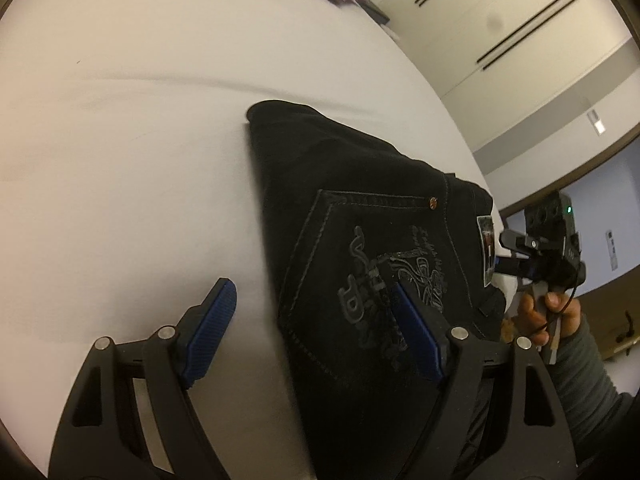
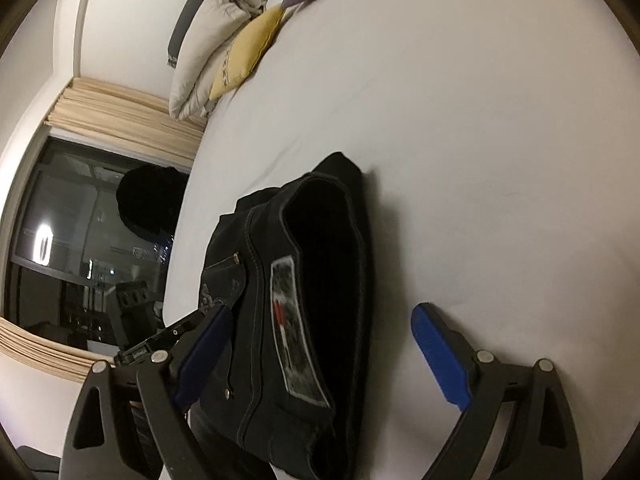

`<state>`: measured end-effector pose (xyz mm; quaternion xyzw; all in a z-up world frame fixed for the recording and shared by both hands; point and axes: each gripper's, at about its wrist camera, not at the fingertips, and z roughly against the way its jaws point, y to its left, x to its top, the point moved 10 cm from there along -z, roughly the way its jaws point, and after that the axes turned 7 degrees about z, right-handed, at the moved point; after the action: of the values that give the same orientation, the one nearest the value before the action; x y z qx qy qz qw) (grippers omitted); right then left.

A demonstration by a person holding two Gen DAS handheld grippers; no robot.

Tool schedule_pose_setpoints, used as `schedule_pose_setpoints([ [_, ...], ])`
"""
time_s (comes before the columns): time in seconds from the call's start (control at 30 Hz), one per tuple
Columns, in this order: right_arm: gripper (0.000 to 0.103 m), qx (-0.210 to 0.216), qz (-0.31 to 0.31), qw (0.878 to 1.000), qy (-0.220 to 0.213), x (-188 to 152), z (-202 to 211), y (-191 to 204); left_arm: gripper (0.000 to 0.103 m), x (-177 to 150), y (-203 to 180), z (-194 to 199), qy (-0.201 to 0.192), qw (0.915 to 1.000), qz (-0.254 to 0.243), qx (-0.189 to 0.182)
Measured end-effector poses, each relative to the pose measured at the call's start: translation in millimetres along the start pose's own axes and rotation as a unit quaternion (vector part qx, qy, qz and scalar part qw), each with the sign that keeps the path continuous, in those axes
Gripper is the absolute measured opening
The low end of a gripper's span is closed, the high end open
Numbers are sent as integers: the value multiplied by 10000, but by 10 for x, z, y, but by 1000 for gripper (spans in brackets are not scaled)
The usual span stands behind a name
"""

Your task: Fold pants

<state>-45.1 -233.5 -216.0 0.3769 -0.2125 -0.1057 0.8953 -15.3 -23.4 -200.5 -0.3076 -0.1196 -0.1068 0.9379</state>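
black folded pants (image 1: 360, 248) on white bed (image 1: 120, 160), embroidered pocket up, both tools released

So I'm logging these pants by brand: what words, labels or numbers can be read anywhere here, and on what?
Back pocket of the black pants: embroidered lettering and a design, too dark and distorted to read.
Waistband patch: printed, with a red mark, too blurred to read.
Cushions at the head of the bed: patterned bands, no legible words.
Nothing else carries readable text.
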Motion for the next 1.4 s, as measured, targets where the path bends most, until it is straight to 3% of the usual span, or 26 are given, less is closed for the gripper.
schedule_pose_setpoints([
  [0.03,91,-22,28,10000,66,12,-51,28,78,0,-21,-17,71,10000,-47,11],
  [0.1,77,-12,115,9996,240,23,-201,95,75,-18,-78,-66,210,9996,-179,56],
  [0.17,74,-109,214,9988,421,-24,-307,121,60,-51,-139,-117,326,9990,-289,71],
  [0.23,70,-166,280,9987,395,-37,-323,137,52,-47,-142,-118,316,9990,-305,100],
  [0.33,48,-294,190,9987,376,-68,-294,68,34,-31,-150,-83,254,9992,-284,72],
  [0.5,33,-673,524,9960,263,-92,-261,131,25,-45,-290,-40,161,9965,-711,410],
  [0.6,25,-1028,957,9900,159,-74,-200,290,22,-19,-394,33,45,9963,-755,408],
  [0.8,22,-1147,1531,9813,-208,97,25,678,21,234,-598,416,-402,9960,-770,209],
  [0.93,22,-1055,1857,9755,-526,428,191,959,21,602,-752,759,-808,9917,-965,252],
  [1.03,22,-1075,1992,9721,-611,722,213,1059,22,878,-743,833,-902,9898,-1039,375],
  [1.2,22,-1254,2008,9701,-537,1093,-5,933,22,1213,-628,540,-899,9896,-932,621],
  [1.4,22,-1464,1529,9771,-220,1210,-442,446,23,1328,-326,-66,-560,9913,-754,918],
])
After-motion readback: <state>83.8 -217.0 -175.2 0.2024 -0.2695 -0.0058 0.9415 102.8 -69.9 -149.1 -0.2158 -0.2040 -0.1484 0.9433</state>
